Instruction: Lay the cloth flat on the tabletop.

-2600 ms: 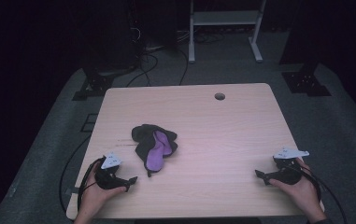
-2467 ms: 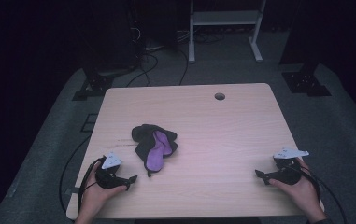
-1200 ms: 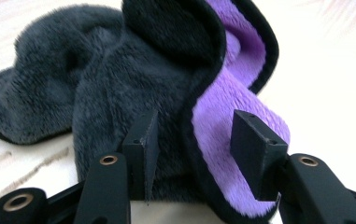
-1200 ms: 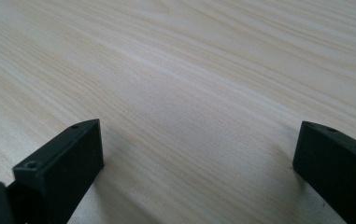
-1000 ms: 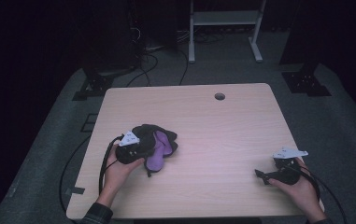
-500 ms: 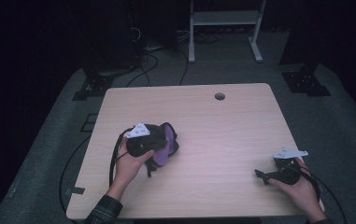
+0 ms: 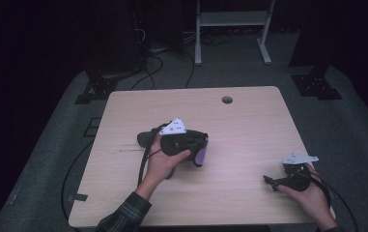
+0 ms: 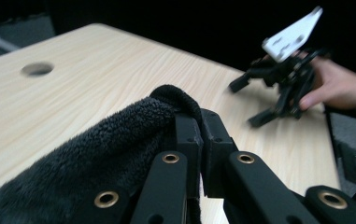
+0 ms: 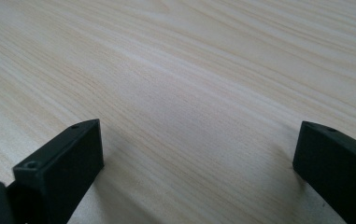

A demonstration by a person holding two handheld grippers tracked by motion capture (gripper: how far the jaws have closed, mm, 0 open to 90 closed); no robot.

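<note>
- While the left gripper (image 8: 199,126) pinches a fold of the dark fleece cloth (image 8: 105,154), the bundle sits mid-table, left of centre, well clear of every edge of the table (image 7: 249,121).
- Bare wood lies between both hands.
- The right gripper (image 7: 274,182) rests near the front right corner, jaws wide apart and holding nothing, pointing left.
</note>
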